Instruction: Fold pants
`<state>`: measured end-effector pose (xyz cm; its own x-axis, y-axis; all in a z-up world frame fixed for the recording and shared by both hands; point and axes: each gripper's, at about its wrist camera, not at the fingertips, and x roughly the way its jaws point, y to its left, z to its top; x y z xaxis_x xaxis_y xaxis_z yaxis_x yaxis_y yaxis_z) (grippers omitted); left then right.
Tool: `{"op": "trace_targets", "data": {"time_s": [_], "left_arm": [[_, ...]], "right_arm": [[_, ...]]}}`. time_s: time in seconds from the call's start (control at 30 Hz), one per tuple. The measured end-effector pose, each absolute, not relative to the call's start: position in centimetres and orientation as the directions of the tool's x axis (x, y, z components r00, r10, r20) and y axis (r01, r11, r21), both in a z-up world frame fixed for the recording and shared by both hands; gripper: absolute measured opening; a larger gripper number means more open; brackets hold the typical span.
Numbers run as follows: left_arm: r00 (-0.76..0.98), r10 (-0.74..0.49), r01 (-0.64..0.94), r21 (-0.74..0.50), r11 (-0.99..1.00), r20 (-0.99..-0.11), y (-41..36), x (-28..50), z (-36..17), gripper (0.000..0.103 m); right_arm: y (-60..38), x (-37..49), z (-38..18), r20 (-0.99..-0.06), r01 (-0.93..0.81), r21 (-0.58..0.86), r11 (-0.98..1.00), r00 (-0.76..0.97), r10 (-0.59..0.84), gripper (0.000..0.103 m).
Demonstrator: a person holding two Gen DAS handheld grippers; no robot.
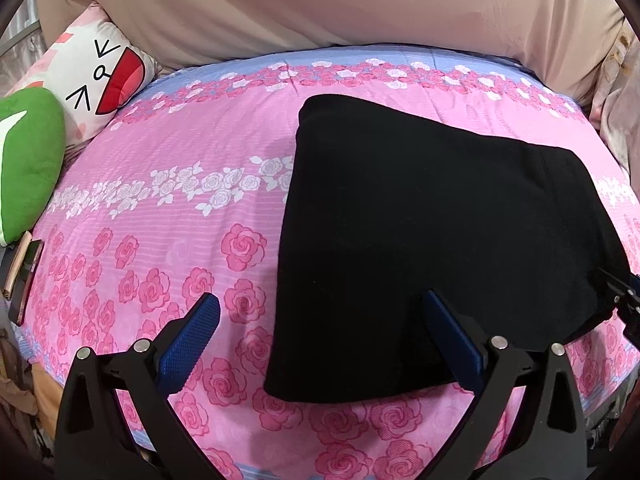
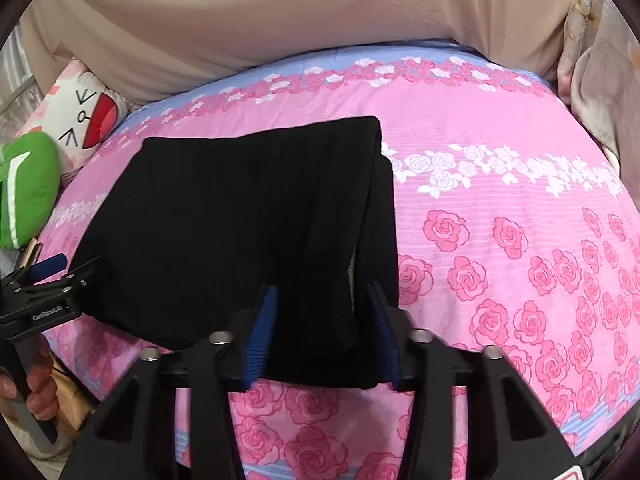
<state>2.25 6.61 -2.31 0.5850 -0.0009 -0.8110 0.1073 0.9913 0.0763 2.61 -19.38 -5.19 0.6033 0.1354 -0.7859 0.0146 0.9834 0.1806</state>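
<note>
Black pants point(image 1: 420, 248) lie folded into a compact stack on the pink rose-print bedspread point(image 1: 160, 240). My left gripper point(image 1: 320, 320) is open over the stack's near left corner, its right finger above the cloth and its left finger over the bedspread. In the right wrist view the pants point(image 2: 240, 220) fill the left centre. My right gripper point(image 2: 324, 312) is open, its blue pads point(image 2: 264, 328) either side of the stack's near right edge. The left gripper also shows in the right wrist view point(image 2: 48, 276), and the right gripper's tip shows in the left wrist view point(image 1: 620, 292).
A beige headboard point(image 1: 320, 0) runs along the far side of the bed. A white cartoon-face cushion point(image 1: 100, 76) and a green plush point(image 1: 28, 160) sit at the far left. A phone point(image 1: 24, 280) lies at the bed's left edge. Grey cloth point(image 2: 600, 100) hangs at the right.
</note>
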Motion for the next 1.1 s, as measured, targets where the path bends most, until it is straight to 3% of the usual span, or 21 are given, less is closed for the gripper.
{"op": "trace_targets", "data": {"time_s": [0.07,0.17,0.23,0.3,0.4,0.43,0.53,0.6,0.67,0.7,0.73,0.77,0.8,0.83,0.87,0.97,1.07,1.1], "left_arm": [[0.585,0.008,0.103,0.083,0.991,-0.811,6.6,2.1,-2.2,0.098],[0.588,0.008,0.102,0.083,0.991,-0.809,6.5,2.0,-2.2,0.098],[0.582,0.001,0.100,0.073,0.992,-0.813,6.5,2.2,-2.7,0.098],[0.563,-0.012,0.099,0.053,0.994,-0.827,6.7,2.5,-3.1,0.098],[0.544,-0.129,0.108,-0.084,0.991,-0.829,8.3,2.4,-2.2,0.098],[0.540,-0.161,0.108,-0.122,0.987,-0.826,8.6,2.5,-2.1,0.098],[0.467,-0.248,0.072,-0.243,0.967,-0.849,9.7,3.9,-3.8,0.098],[0.409,-0.327,0.042,-0.341,0.939,-0.852,10.5,4.5,-5.4,0.098],[0.439,-0.340,0.042,-0.359,0.932,-0.832,10.7,4.4,-5.4,0.098],[0.424,-0.350,0.058,-0.361,0.931,-0.835,10.4,4.5,-5.5,0.098],[0.429,-0.352,0.071,-0.357,0.931,-0.832,10.1,4.4,-5.4,0.087],[0.427,-0.371,0.097,-0.366,0.926,-0.825,9.9,4.3,-5.2,0.075],[0.423,-0.375,0.119,-0.360,0.926,-0.825,9.5,4.2,-4.7,0.065],[0.437,-0.362,0.124,-0.343,0.931,-0.823,9.4,3.9,-4.0,0.051],[0.448,-0.361,0.133,-0.338,0.932,-0.818,9.5,3.6,-3.3,0.046],[0.474,-0.399,0.167,-0.364,0.916,-0.785,10.7,1.9,-0.4,0.037],[0.446,-0.405,0.188,-0.359,0.914,-0.798,11.4,-0.6,0.1,0.039],[0.425,-0.394,0.191,-0.344,0.919,-0.815,11.2,-1.0,-0.6,0.043]], "right_arm": [[-20.0,1.7,-4.1,-0.762,0.008,0.219,0.976,0.626,0.166,0.019],[-20.6,1.1,-3.4,-0.747,-0.005,0.235,0.972,0.639,0.184,0.018],[-21.1,2.0,-5.9,-0.780,0.003,0.243,0.970,0.594,0.194,0.031],[-22.3,1.5,-6.2,-0.743,0.020,0.340,0.940,0.619,0.256,0.036],[-22.9,0.5,-4.2,-0.725,0.056,0.339,0.939,0.652,0.223,0.075],[-22.6,0.5,-3.9,-0.728,0.048,0.297,0.954,0.658,0.193,0.079],[-22.6,1.2,-5.1,-0.763,0.066,0.285,0.956,0.619,0.184,0.079],[-23.0,2.0,-7.1,-0.772,0.076,0.373,0.925,0.578,0.264,0.079],[-23.7,2.4,-8.6,-0.734,0.086,0.495,0.865,0.574,0.363,0.082],[-23.8,2.4,-8.7,-0.714,0.084,0.515,0.853,0.593,0.373,0.075],[-23.7,2.6,-8.8,-0.706,0.068,0.534,0.843,0.585,0.400,0.059],[-23.6,2.9,-9.0,-0.691,0.065,0.559,0.827,0.588,0.421,0.053],[-23.5,3.1,-8.7,-0.679,0.054,0.572,0.819,0.592,0.435,0.040],[-23.1,3.1,-7.9,-0.676,0.036,0.560,0.828,0.597,0.432,0.036],[-22.7,2.8,-7.1,-0.668,0.019,0.556,0.831,0.606,0.433,0.035],[-22.0,1.0,-3.7,-0.623,-0.055,0.560,0.827,0.630,0.463,0.033],[-21.2,-1.3,-2.8,-0.646,-0.091,0.515,0.852,0.613,0.455,0.035],[-21.2,-1.5,-3.9,-0.669,-0.078,0.505,0.860,0.593,0.447,0.038]]}}
